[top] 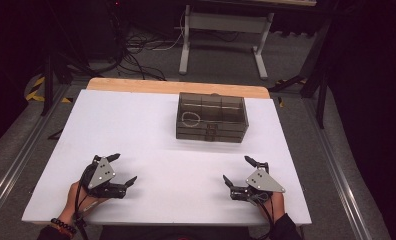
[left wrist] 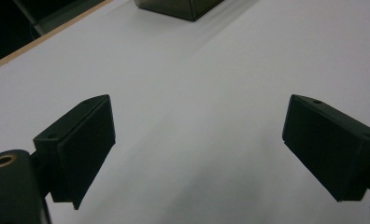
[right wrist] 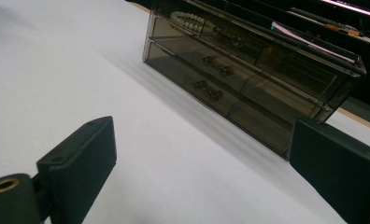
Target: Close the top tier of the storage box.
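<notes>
A smoky see-through drawer box (top: 212,117) stands on the white table (top: 136,130) toward the back, right of centre. A pale bead bracelet (top: 189,118) lies in its top left compartment. In the right gripper view the box (right wrist: 248,65) shows its stacked drawers with small handles, and the beads (right wrist: 188,19) sit near its top. My left gripper (top: 124,168) rests near the front left, open and empty. My right gripper (top: 240,169) rests near the front right, also open and empty. In the left gripper view a corner of the box (left wrist: 178,6) lies far ahead.
A wooden strip (top: 176,86) runs along the table's far edge. Beyond it stand a white desk frame (top: 225,35) and loose cables (top: 136,55) on the floor. Metal rails (top: 336,170) flank the table. Open white surface lies between the grippers and the box.
</notes>
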Demonstrator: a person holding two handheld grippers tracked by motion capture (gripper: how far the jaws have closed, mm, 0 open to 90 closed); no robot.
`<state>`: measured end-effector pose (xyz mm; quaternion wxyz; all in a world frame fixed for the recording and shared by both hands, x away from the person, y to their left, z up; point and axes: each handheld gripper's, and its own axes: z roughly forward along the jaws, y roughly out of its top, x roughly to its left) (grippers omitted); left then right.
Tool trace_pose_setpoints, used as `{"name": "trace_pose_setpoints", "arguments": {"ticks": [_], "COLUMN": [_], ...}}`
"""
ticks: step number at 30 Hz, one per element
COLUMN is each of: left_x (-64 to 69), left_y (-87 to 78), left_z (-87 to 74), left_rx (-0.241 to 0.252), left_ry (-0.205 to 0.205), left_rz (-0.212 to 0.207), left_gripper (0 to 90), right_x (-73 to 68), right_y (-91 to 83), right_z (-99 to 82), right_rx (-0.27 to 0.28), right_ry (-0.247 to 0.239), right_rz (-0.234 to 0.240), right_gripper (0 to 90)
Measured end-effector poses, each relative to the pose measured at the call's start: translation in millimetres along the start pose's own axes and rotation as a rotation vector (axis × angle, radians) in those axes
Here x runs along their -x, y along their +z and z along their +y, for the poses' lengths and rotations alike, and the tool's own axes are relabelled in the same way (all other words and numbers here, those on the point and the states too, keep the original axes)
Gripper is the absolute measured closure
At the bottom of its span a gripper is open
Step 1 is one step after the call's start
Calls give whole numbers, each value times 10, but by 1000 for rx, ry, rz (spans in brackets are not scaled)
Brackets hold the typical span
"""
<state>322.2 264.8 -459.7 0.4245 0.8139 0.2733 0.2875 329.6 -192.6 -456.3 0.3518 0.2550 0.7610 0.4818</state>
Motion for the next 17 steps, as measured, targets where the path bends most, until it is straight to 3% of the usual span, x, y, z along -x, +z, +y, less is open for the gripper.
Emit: {"name": "trace_pose_setpoints", "arguments": {"ticks": [5,13,17], "left_x": [23,-6,-3], "left_y": [2,-90,-64], "left_z": [-5,-37,-18], "left_rx": [-12,6,1], "left_ry": [18,-15,-9], "left_rz": [-2,25,23], "left_gripper": [102,103,103], "right_x": [12,7,23], "right_y": [-25,15,15], "right_z": [-1,41,39], "right_rx": [4,21,24], "right_ry": [-10,-17,-13], "right_rz": [-5,4,5], "right_gripper": [84,85,87]}}
